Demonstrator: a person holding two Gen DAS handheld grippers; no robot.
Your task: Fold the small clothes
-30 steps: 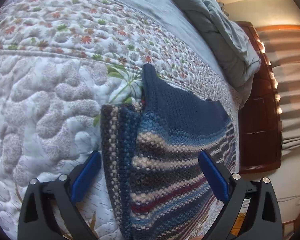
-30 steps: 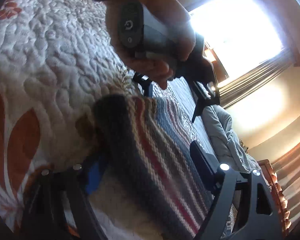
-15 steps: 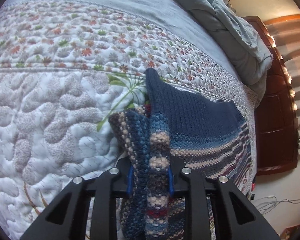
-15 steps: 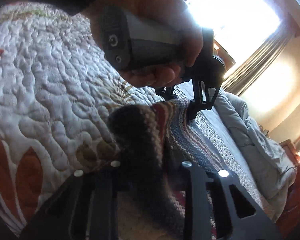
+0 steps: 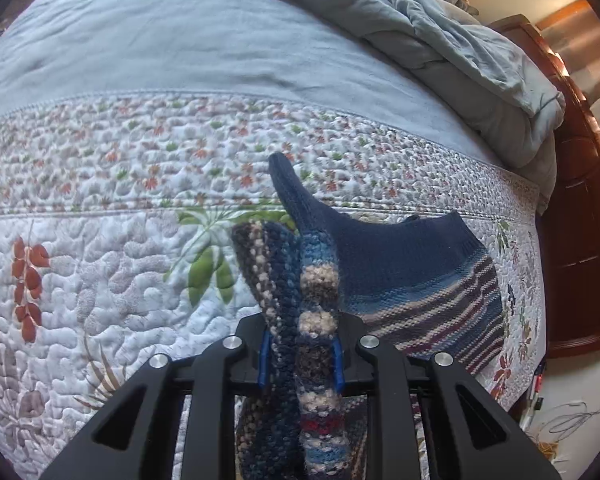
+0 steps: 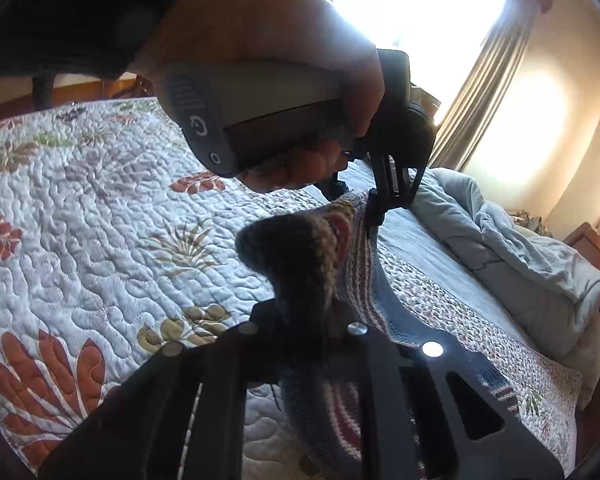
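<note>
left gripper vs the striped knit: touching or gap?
Touching. In the left wrist view, the left gripper has both blue pads pressed into a bunched fold of the striped knit, no gap on either side.

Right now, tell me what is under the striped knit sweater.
The flowered quilt lies under the striped knit sweater, showing all around it. The left gripper and right gripper pinch its raised edge. Whatever lies beneath the flat part is covered.
</note>
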